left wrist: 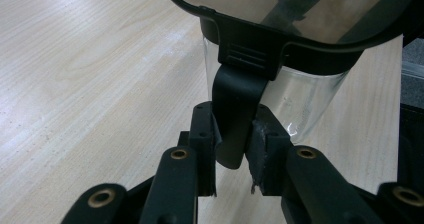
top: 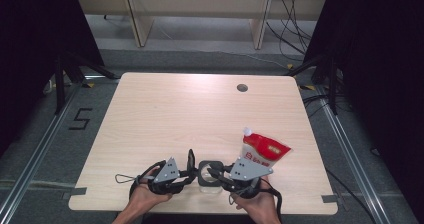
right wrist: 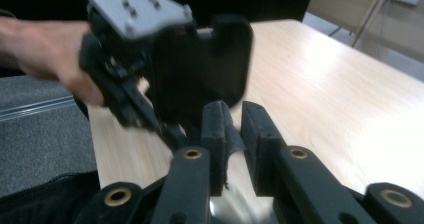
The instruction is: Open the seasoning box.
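Standing near the table's front edge, a clear container (top: 210, 176) wears a black, seemingly square rim.

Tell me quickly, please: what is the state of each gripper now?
Left gripper: closed on the black tab of the clear container.
Right gripper: jaws slightly apart, nothing visibly held.

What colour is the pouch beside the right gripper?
The pouch is red and white with a white cap, best seen in the high view.

Left tool (left wrist: 234, 154) clamped shut; right tool (right wrist: 234, 134) slightly parted, facing it.
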{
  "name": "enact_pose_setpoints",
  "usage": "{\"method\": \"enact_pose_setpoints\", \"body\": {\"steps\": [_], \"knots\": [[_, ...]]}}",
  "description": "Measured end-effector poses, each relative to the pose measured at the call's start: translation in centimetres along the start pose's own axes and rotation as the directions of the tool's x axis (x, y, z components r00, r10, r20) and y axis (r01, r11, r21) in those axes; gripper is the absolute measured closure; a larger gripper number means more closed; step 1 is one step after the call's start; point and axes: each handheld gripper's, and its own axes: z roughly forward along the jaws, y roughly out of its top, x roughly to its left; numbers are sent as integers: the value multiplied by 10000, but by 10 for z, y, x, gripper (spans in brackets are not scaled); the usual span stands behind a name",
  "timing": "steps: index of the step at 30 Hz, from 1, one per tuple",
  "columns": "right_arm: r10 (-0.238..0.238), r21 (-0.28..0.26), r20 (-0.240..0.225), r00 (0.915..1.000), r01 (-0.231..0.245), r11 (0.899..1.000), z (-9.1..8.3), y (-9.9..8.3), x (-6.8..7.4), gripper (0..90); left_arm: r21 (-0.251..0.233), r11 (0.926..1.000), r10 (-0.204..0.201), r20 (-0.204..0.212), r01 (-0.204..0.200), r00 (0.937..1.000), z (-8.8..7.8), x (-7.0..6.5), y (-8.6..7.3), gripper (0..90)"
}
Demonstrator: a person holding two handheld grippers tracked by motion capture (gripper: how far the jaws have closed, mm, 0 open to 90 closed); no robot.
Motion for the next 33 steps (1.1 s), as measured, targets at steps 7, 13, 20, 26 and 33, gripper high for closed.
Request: {"method": "enact_pose_setpoints", "body": {"steps": [7, 13, 20, 26, 33], "knots": [[598, 586, 335, 9976, -617, 9964, -20, -31, -4, 746, 38, 10000, 25, -108, -24, 9999, -1, 0, 0, 737], [657, 666, 611, 9960, -698, 9953, -28, -38, -5, 710, 82, 10000, -32, 10, 32, 10000, -1, 0, 0, 735], [916, 627, 1680, 9815, -1033, 9927, -50, -54, -13, 563, 259, 9996, 96, -83, -94, 9999, -4, 0, 0, 724], [1552, 335, 2258, 9617, -1669, 9854, -71, -64, -19, 518, 202, 9998, -35, 2, 35, 10000, -5, -1, -1, 725], [1850, 221, 2708, 9447, -1982, 9799, -86, -70, -20, 508, 334, 9994, 31, -153, -26, 9999, -7, -2, -1, 734]]}}
